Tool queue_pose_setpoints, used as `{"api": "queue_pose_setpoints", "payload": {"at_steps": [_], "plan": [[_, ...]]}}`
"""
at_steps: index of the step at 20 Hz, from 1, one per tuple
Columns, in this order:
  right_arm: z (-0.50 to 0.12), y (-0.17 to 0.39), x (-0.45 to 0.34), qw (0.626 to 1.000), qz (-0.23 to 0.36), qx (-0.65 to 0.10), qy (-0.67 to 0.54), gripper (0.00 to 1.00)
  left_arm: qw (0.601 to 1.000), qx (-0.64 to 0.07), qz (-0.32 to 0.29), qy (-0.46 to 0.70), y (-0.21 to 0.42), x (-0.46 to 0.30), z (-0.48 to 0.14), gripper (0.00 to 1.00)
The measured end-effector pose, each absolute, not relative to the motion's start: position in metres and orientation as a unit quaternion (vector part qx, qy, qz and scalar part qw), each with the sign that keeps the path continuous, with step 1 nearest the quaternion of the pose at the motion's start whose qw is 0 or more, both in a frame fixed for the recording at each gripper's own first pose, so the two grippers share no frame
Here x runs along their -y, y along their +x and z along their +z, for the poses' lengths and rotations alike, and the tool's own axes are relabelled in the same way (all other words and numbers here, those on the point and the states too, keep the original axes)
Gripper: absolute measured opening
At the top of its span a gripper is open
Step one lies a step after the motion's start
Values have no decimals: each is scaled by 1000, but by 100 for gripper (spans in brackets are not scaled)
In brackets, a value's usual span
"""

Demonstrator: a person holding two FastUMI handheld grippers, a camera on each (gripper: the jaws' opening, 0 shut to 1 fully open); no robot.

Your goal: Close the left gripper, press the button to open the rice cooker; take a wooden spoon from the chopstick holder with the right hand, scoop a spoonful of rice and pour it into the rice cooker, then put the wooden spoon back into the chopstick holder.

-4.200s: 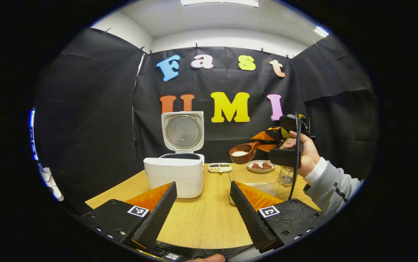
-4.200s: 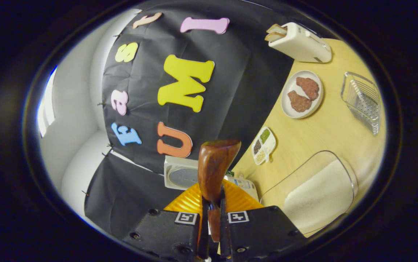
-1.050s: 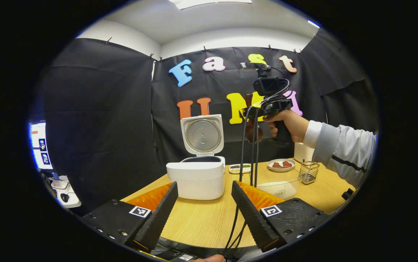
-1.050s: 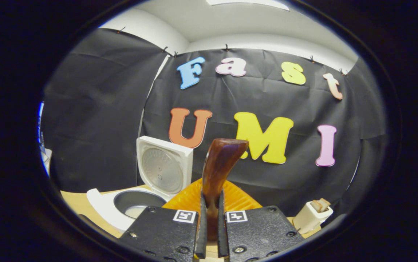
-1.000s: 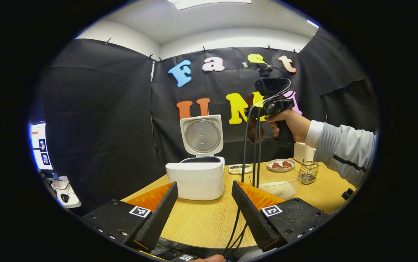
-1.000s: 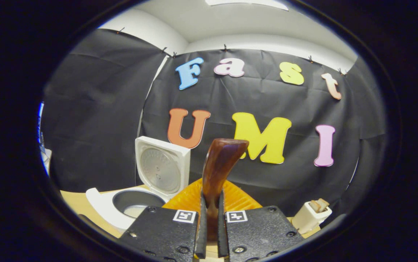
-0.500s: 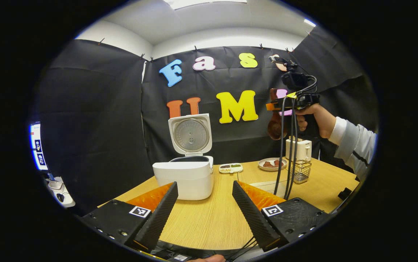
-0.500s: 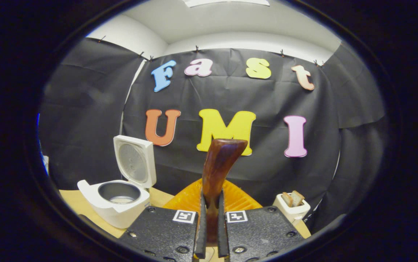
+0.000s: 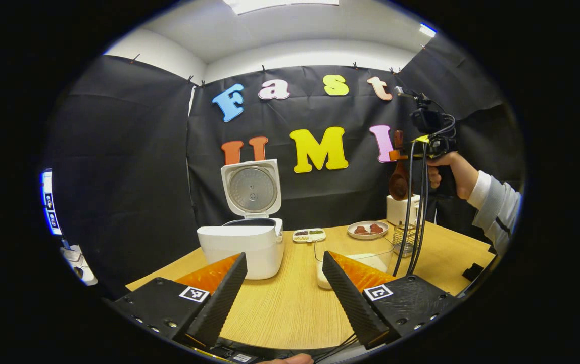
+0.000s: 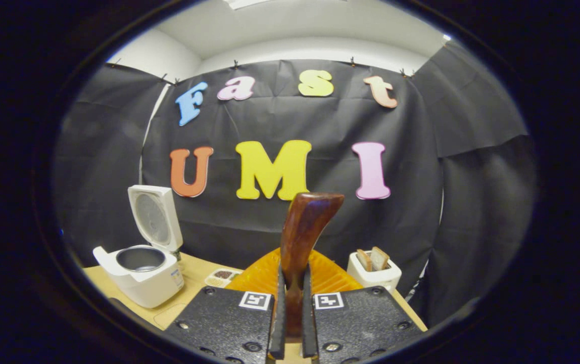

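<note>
Right gripper (image 10: 290, 308), fingers clamped on the dark wooden spoon (image 10: 302, 237), has swung rightward from the open white rice cooker (image 9: 242, 242) to above the wire chopstick holder (image 9: 402, 238) on the pale wood bench (image 9: 285, 303); left gripper (image 9: 282, 298) fingers apart.

— What sits at the back of the table (image 9: 290, 308)?
— A white toaster (image 10: 374, 274) with two bread slices (image 10: 372, 259) upright in its slots, a plate (image 9: 368, 230) with reddish-brown pieces, and beside it a small divided dish (image 9: 308, 235) holding dark and green contents
</note>
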State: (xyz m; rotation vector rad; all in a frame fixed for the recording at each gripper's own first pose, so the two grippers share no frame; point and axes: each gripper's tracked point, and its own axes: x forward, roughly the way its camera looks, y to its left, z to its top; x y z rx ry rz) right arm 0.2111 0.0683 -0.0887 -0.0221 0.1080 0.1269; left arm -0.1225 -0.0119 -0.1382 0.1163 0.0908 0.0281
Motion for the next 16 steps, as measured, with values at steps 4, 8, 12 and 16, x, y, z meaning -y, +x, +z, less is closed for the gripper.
{"api": "queue_pose_setpoints", "payload": {"at_steps": [4,8,12,16], "plan": [[-129,220,-48,996,46,-79,4,18,997,-42,14,57,-120,15,-138,95],[-160,226,-35,997,34,-76,3,19,998,-40,18,49,-114,15,-143,95],[-185,230,-21,997,23,-76,20,19,998,-43,25,42,-107,12,-151,95],[-212,229,-21,994,45,-92,48,20,997,-45,39,44,-98,1,-158,96]]}}
